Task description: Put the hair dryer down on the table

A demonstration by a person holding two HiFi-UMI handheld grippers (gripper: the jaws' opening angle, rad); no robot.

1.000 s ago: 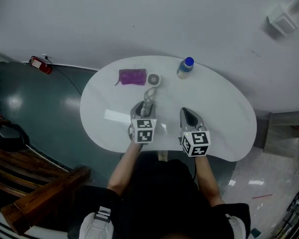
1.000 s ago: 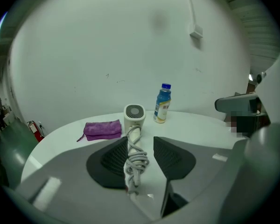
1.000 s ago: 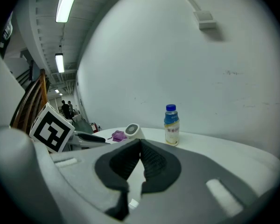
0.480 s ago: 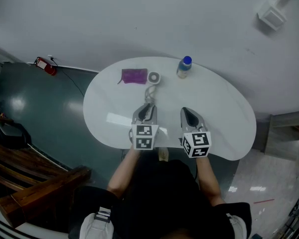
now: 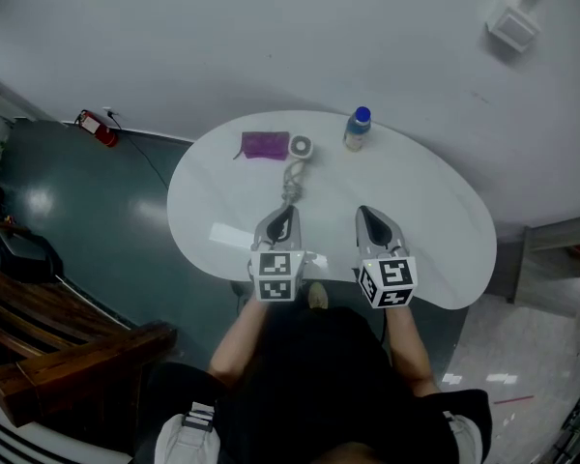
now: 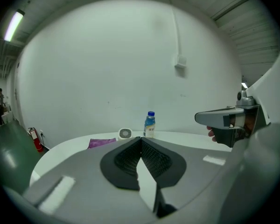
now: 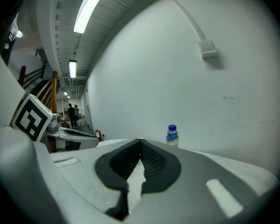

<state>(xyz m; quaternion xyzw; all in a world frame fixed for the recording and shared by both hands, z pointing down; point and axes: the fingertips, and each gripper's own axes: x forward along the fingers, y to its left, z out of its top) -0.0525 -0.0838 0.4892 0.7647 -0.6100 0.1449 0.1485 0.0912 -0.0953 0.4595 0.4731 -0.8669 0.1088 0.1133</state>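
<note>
The hair dryer (image 5: 298,155) lies on the white table (image 5: 435,220), its round white grille end by a purple cloth (image 5: 265,145) and its grey handle and cord trailing toward me. The left gripper view shows its grille (image 6: 125,133) far ahead. My left gripper (image 5: 280,222) hovers just short of the cord's near end, jaws shut with nothing between them (image 6: 141,139). My right gripper (image 5: 374,222) hangs beside it over the table's near part, also shut and empty (image 7: 140,141).
A blue-capped bottle (image 5: 357,130) stands at the table's far edge, right of the dryer. A white wall runs behind the table. A red fire extinguisher (image 5: 97,127) lies on the floor at left, and wooden benches (image 5: 68,356) stand at lower left.
My left gripper has drawn back from the hair dryer's handle toward me and its jaws have closed empty. The dryer stays on the table. The right gripper has hardly moved.
</note>
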